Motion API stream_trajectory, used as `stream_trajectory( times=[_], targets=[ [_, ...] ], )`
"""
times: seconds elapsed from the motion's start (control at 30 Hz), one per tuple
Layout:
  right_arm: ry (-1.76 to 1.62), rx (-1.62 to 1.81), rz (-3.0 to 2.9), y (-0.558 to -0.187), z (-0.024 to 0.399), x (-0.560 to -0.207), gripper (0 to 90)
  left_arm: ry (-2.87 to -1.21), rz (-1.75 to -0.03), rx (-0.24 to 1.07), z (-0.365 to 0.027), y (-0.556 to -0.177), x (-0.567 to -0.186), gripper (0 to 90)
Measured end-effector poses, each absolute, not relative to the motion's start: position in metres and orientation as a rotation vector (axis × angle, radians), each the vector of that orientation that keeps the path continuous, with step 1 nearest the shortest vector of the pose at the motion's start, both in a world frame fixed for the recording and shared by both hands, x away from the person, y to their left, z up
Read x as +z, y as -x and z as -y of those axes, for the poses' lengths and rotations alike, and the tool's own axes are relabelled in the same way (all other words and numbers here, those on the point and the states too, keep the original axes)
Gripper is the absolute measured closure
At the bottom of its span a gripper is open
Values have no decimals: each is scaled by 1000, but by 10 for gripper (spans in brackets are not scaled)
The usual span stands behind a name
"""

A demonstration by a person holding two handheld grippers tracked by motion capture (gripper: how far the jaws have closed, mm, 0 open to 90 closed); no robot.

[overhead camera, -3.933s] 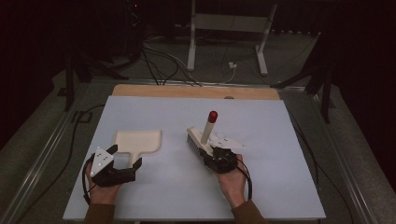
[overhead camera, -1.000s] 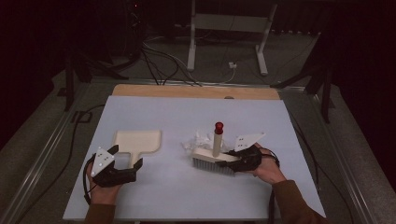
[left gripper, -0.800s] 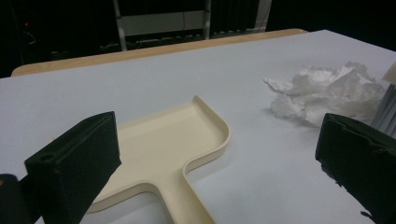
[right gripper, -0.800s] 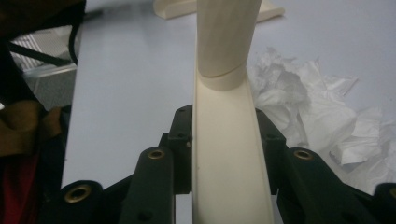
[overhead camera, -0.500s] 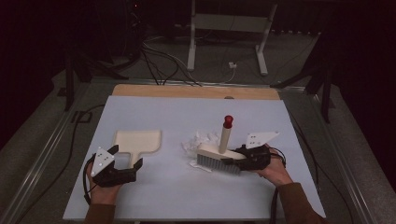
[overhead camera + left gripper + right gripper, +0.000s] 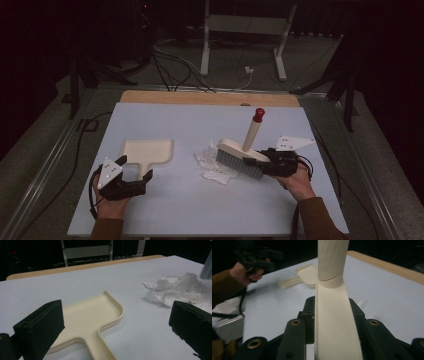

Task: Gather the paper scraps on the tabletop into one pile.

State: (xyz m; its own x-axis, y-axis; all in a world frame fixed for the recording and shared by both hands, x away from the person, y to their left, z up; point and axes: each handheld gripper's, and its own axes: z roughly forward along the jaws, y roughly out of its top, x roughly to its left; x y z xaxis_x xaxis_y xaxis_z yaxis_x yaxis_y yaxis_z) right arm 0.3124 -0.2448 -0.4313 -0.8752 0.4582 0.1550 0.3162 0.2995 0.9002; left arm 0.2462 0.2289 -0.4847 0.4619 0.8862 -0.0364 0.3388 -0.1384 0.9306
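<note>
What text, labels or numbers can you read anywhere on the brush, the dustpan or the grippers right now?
None: no readable text in any view.
The brush, cream with a red-capped handle: plain, no label.
The dustpan: plain cream, no marking.
The torn paper: white, no print visible.
The grey plates on the left gripper and right gripper: small dots, no letters or numbers to be made out.

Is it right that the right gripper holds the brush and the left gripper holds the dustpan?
Not quite. The right gripper does hold the brush, but the left gripper is open: in the left gripper view the dustpan lies untouched between its jaws.
</note>
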Motion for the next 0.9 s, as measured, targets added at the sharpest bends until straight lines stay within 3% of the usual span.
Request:
stream_trajectory(
  times=[0.9],
  targets=[
    [-1010, 1481, -2098, -305, 269, -420, 680, -1711, -1076, 691, -227, -246, -486, 8]
  ],
)
